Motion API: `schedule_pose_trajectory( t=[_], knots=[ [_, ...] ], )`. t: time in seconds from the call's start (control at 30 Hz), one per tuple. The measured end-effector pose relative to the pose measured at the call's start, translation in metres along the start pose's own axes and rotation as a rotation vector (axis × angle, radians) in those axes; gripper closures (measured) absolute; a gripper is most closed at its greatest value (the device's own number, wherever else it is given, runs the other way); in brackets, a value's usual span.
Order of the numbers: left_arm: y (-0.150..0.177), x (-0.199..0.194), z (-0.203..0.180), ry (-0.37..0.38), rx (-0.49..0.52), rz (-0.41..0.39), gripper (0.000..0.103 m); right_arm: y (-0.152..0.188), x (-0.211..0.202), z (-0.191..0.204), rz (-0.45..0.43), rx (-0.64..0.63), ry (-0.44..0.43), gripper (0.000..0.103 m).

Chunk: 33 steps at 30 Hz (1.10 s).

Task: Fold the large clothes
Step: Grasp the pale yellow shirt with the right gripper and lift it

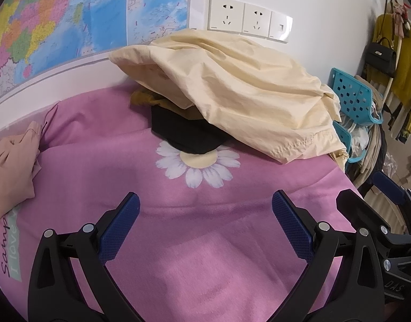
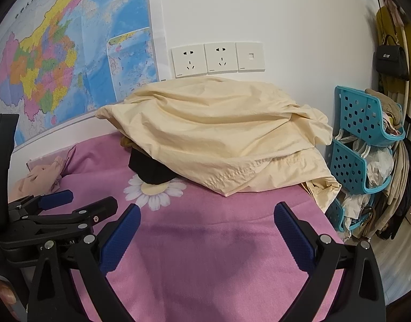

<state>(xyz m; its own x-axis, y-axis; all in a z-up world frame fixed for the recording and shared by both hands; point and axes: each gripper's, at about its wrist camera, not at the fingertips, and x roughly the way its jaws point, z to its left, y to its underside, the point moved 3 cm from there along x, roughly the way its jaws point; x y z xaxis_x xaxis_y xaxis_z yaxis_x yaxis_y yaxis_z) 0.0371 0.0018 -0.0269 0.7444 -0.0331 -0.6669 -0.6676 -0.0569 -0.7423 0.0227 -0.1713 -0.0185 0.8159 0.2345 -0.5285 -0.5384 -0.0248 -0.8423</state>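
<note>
Fingers of both my left gripper [image 1: 205,206] and right gripper [image 2: 206,218] are spread, empty. The far cream garment [image 2: 218,134] looks light, soft and floppy; I'd pinch its near hem [image 2: 248,173].

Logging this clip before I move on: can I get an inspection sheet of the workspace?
Surface: pink sheet with a daisy print.
Job's things: cream garment heaped by the wall, unfolded, over a black garment and a mustard one.
Clutter: peach cloth at the left edge.
Grippers: left gripper and right gripper open, empty, above the sheet.
Cables: nothing seen.
Surroundings: map, sockets, blue baskets, handbag.
</note>
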Motion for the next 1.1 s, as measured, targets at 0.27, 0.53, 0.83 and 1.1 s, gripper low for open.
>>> schedule_pose_trajectory(
  t=[0.27, 0.53, 0.83, 1.1],
  knots=[
    [-0.007, 0.013, 0.016, -0.004, -0.027, 0.026, 0.005, -0.016, 0.015, 0.007, 0.001, -0.056, -0.038, 0.006],
    [-0.028, 0.033, 0.069, -0.107, -0.081, 0.038, 0.005, -0.079, 0.090, 0.059, 0.042, -0.201, -0.134, 0.006],
    [-0.036, 0.055, 0.126, -0.195, -0.155, 0.070, 0.005, -0.122, 0.183, 0.155, 0.076, -0.474, -0.140, 0.007],
    [-0.035, 0.080, 0.153, -0.180, -0.180, 0.127, 0.005, -0.145, 0.199, 0.154, 0.048, -0.598, -0.070, 0.091]
  ],
)
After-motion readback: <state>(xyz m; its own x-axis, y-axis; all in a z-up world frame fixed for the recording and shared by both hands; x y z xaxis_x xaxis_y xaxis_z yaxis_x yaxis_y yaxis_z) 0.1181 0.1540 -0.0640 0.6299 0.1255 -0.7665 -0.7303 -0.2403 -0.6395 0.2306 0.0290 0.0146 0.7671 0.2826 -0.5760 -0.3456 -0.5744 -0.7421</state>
